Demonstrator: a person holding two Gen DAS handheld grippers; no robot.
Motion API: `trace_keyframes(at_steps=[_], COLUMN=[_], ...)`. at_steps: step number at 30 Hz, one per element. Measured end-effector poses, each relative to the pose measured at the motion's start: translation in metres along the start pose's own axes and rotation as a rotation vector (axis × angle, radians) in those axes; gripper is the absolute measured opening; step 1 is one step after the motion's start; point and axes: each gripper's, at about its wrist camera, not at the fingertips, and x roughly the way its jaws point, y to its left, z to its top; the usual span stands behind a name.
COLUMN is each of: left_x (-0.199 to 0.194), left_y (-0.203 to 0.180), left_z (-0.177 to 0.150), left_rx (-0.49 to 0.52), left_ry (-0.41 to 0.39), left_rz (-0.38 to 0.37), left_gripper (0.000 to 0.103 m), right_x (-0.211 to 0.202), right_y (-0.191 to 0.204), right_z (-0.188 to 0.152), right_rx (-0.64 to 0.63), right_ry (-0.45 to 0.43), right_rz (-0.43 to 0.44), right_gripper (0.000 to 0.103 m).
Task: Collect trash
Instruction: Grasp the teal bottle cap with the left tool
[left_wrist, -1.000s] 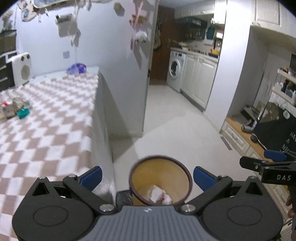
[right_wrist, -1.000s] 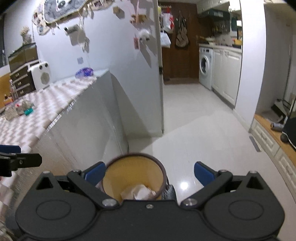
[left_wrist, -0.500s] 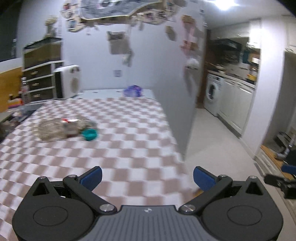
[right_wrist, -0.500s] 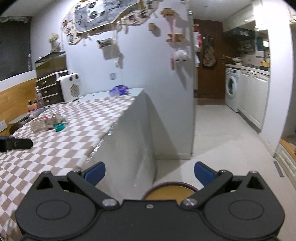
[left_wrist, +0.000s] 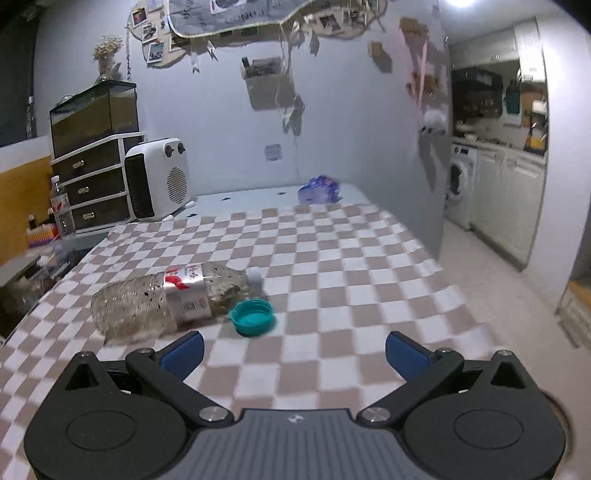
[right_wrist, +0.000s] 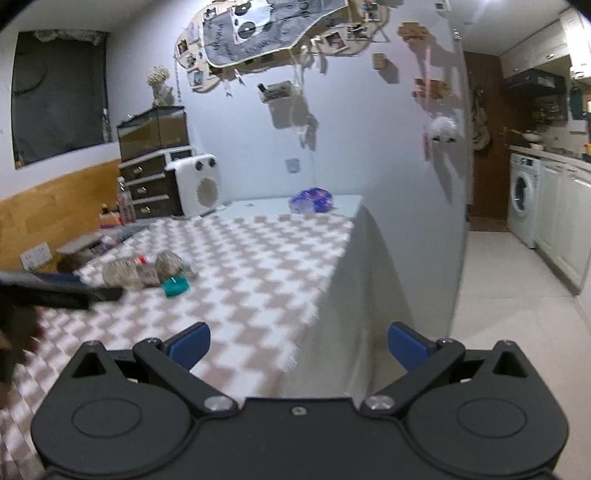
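A crushed clear plastic bottle (left_wrist: 166, 299) with a red and white label lies on its side on the checkered tablecloth (left_wrist: 332, 280). A teal lid (left_wrist: 252, 316) lies open side up just right of it. My left gripper (left_wrist: 293, 354) is open and empty, low over the cloth, just short of the lid. In the right wrist view the bottle (right_wrist: 144, 271) and lid (right_wrist: 175, 286) sit far left. My right gripper (right_wrist: 297, 343) is open and empty, over the table's near right edge. The left gripper (right_wrist: 59, 291) shows blurred at the left.
A crumpled blue-purple wrapper (left_wrist: 319, 189) lies at the table's far end. A white heater (left_wrist: 157, 182) and a drawer unit (left_wrist: 92, 177) stand at the back left. A water bottle (left_wrist: 61, 210) stands by them. The tiled floor (right_wrist: 509, 310) runs right toward a washing machine (right_wrist: 522, 197).
Both grippers have swung up and left, away from the yellow bin on the floor, toward the table. The bin has left both views. The bottle and lid are now close before the left gripper.
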Motion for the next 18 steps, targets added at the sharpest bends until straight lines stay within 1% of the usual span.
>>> trace_keyframes(at_steps=[2, 4, 5, 6, 7, 9, 12, 13, 16, 18], left_x=[0.027, 0.049, 0.061, 0.071, 0.08, 0.094, 0.112, 0.116, 0.127, 0.13], left_y=[0.007, 0.015, 0.02, 0.023, 0.026, 0.031, 0.04, 0.042, 0.045, 0.046], left_z=[-0.001, -0.001, -0.002, -0.002, -0.003, -0.005, -0.008, -0.009, -0.01, -0.006], left_rx=[0.005, -0.027, -0.049, -0.06, -0.068, -0.081, -0.114, -0.117, -0.132, -0.132], left_ry=[0.011, 0.026, 0.035, 0.044, 0.049, 0.06, 0.094, 0.09, 0.121, 0.101], left_rz=[0.001, -0.025, -0.038, -0.041, -0.039, -0.025, 0.01, 0.008, -0.027, -0.055], left_gripper=[0.096, 0.088, 0.085, 0.08, 0.076, 0.073, 0.073, 0.073, 0.073, 0.073], right_x=[0.019, 0.037, 0.045, 0.045, 0.062, 0.079, 0.103, 0.111, 0.137, 0.155], right_y=[0.005, 0.011, 0.013, 0.013, 0.013, 0.012, 0.017, 0.019, 0.028, 0.036], right_z=[0.01, 0.019, 0.024, 0.024, 0.034, 0.044, 0.053, 0.056, 0.061, 0.064], right_rx=[0.006, 0.005, 0.008, 0.008, 0.039, 0.083, 0.118, 0.126, 0.15, 0.141], right_ry=[0.003, 0.004, 0.005, 0.005, 0.005, 0.001, -0.001, -0.001, 0.018, 0.027], right_rz=[0.027, 0.046, 0.051, 0.051, 0.049, 0.052, 0.068, 0.075, 0.109, 0.136], right_gripper=[0.103, 0.103, 0.103, 0.103, 0.103, 0.103, 0.103, 0.103, 0.103, 0.102])
